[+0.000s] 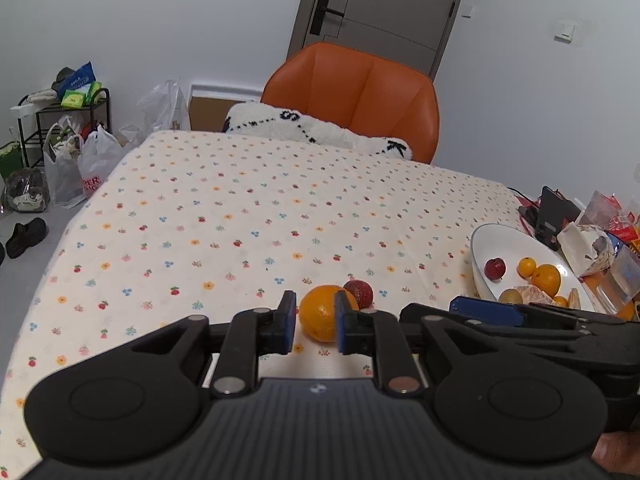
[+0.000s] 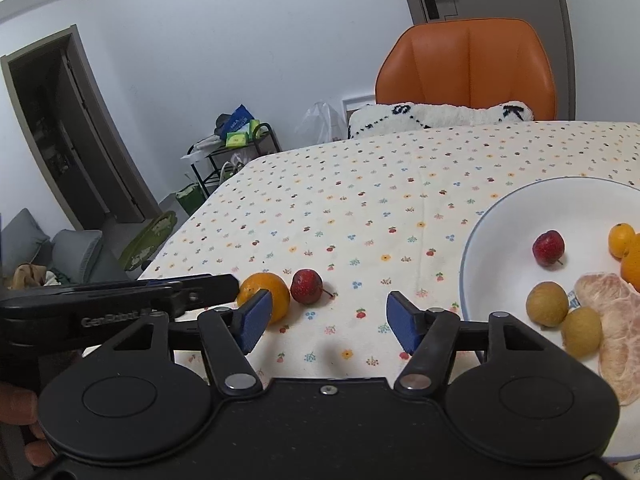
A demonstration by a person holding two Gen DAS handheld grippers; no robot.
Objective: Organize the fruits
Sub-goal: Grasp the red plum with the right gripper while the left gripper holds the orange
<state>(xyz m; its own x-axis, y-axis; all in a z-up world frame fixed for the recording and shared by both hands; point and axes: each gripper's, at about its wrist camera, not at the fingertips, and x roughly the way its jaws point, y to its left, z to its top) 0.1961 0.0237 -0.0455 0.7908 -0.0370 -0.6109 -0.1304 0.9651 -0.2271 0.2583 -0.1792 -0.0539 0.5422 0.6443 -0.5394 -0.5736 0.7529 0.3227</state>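
An orange (image 1: 320,314) (image 2: 264,296) lies on the flowered tablecloth, just past the tips of my left gripper (image 1: 316,322). That gripper stands open, narrower than the fruit, with its right finger (image 1: 344,326) overlapping the orange's edge. A small red fruit (image 1: 359,294) (image 2: 306,286) rests right behind the orange. My right gripper (image 2: 330,324) is wide open above bare cloth, holding nothing, between the red fruit and the white plate (image 2: 500,208) (image 1: 480,248). The plate holds a red fruit (image 2: 548,248), small oranges (image 2: 620,240), two brownish round fruits (image 2: 547,304) and peeled citrus segments (image 2: 612,320).
An orange chair (image 1: 360,92) with a white fluffy cushion (image 1: 316,128) stands at the table's far edge. Packets and a dark device (image 1: 592,232) crowd the right end beyond the plate. Bags, a rack (image 1: 64,128) and a shoe (image 1: 26,236) sit on the floor to the left.
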